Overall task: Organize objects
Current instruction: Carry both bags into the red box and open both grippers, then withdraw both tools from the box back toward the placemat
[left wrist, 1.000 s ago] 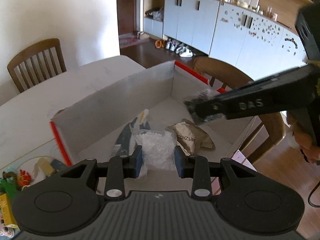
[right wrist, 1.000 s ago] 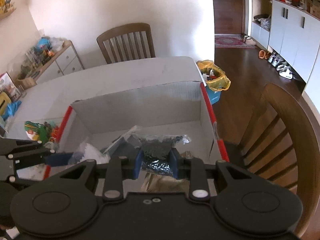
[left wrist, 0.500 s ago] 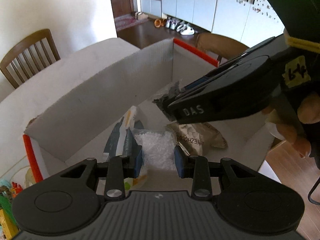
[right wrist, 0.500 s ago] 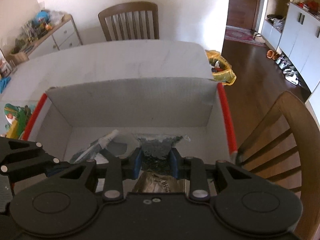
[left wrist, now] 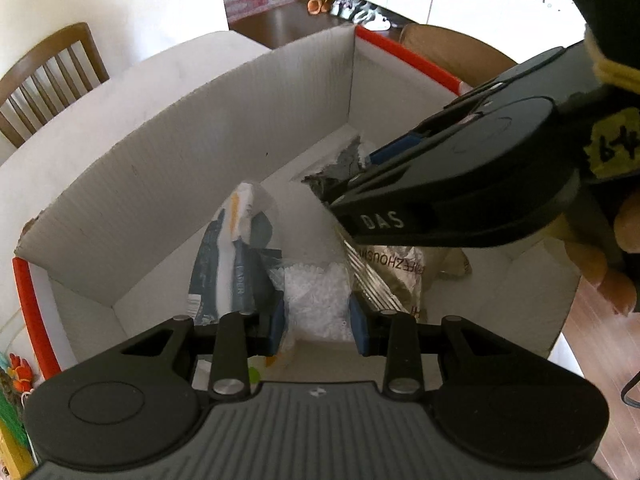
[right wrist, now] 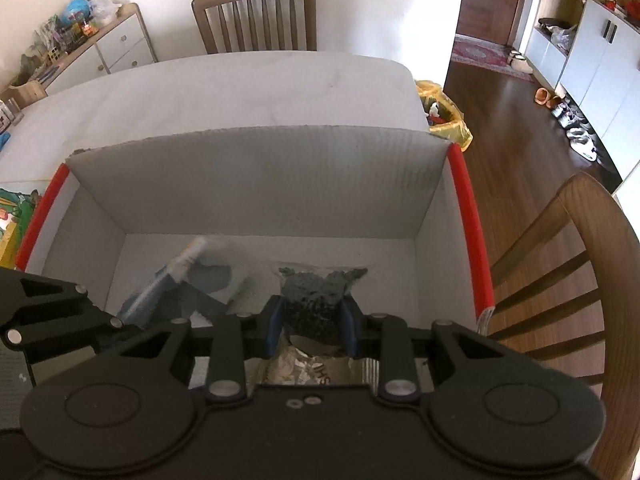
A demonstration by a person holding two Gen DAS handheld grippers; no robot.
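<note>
A white cardboard box [left wrist: 168,168] with red edge strips stands on the table; it also shows in the right wrist view [right wrist: 256,184]. My left gripper [left wrist: 318,326] is shut on a clear bag of white beads [left wrist: 316,300], held low inside the box. My right gripper [right wrist: 310,320] is shut on a clear bag of dark granules [right wrist: 314,300], held over the box floor; the gripper also shows from the side in the left wrist view [left wrist: 360,184]. A blue and white packet [left wrist: 236,256] and a brown foil pouch [left wrist: 394,264] lie on the box floor.
The box sits on a white table [right wrist: 224,92]. Wooden chairs stand at the far side [right wrist: 256,16] and at the right [right wrist: 568,264]. A yellow bin bag [right wrist: 444,116] is past the table corner. Colourful toys [left wrist: 16,376] lie left of the box.
Both grippers have moved forward and down into the box with their bags. The right gripper now reaches further across the left wrist view.
</note>
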